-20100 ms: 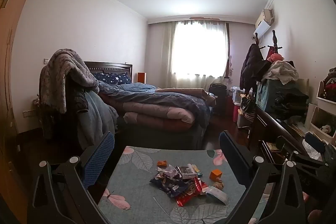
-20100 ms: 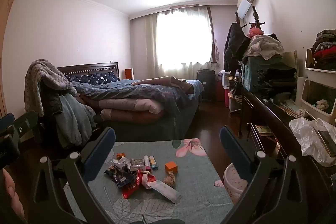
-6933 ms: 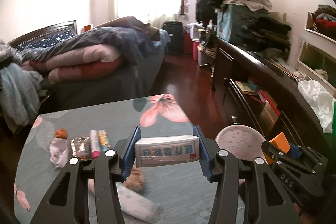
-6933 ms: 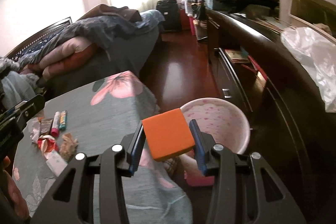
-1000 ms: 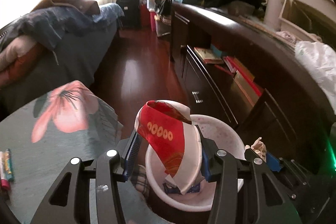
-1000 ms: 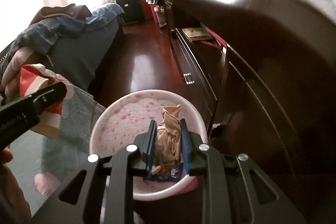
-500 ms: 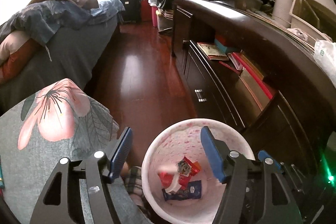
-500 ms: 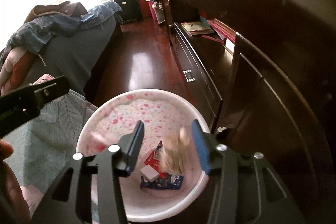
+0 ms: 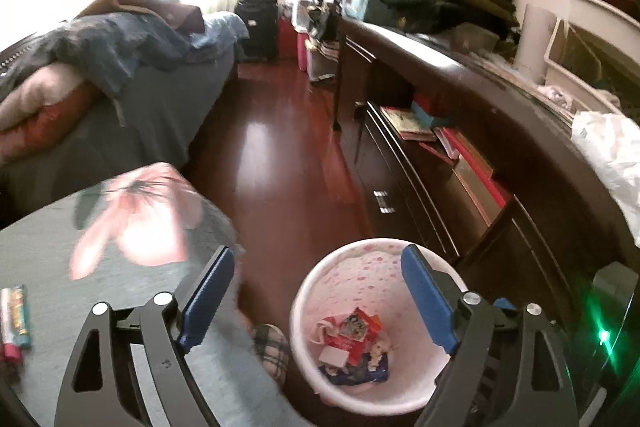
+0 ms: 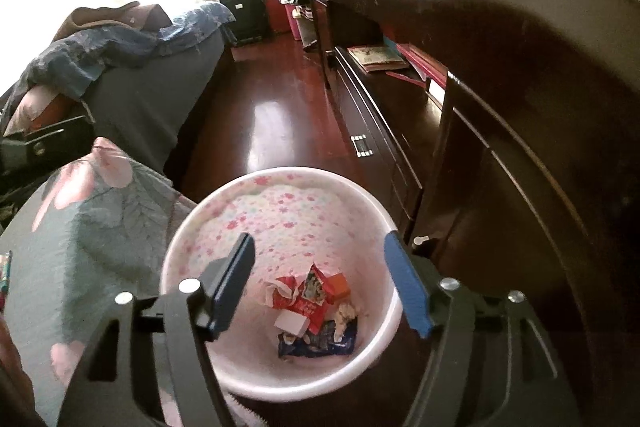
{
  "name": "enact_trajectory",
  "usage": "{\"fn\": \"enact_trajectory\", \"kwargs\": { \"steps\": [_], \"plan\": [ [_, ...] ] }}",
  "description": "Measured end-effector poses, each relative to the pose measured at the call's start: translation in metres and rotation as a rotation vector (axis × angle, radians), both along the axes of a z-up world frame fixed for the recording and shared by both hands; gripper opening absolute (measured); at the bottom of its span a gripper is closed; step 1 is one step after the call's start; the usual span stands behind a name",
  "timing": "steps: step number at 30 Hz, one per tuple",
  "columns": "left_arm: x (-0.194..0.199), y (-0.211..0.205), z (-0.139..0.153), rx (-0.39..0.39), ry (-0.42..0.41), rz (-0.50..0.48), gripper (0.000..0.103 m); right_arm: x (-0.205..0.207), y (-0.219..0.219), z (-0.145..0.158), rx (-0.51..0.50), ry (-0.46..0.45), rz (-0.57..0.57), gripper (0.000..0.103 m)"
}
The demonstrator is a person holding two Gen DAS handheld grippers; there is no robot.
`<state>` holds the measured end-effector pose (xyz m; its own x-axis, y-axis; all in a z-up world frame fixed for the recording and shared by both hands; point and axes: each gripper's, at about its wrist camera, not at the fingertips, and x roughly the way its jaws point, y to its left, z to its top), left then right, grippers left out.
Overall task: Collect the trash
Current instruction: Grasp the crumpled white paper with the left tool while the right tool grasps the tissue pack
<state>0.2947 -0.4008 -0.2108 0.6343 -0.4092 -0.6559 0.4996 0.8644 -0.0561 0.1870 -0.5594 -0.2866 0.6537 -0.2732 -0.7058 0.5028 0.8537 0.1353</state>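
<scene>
Partly done: red wrappers, small orange box and crumpled scraps (image 10: 316, 307) lying in round pink flower-speckled plastic bin (image 10: 280, 179) beside floral-clothed counter (image 9: 52, 267). Left tool (image 9: 316, 299) and right tool (image 10: 320, 287) opening, empty, above bin. Left: slim packets (image 9: 14, 323) on counter.

The bin (image 10: 280, 195) is white with small pink flowers inside, and it holds red, orange, white and dark blue wrappers (image 10: 316, 307). The tablecloth (image 9: 52, 247) is grey-green with a big pink flower and pale leaves. The floor (image 9: 280, 147) is glossy red-brown.
</scene>
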Motion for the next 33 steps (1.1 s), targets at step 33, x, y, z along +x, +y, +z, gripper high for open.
{"fn": "enact_trajectory", "kwargs": {
  "steps": [33],
  "plan": [
    [0.026, 0.381, -0.021, 0.049, 0.060, 0.812, 0.087, 0.023, 0.275, 0.081, -0.169, -0.057, 0.561, 0.081]
  ]
}}
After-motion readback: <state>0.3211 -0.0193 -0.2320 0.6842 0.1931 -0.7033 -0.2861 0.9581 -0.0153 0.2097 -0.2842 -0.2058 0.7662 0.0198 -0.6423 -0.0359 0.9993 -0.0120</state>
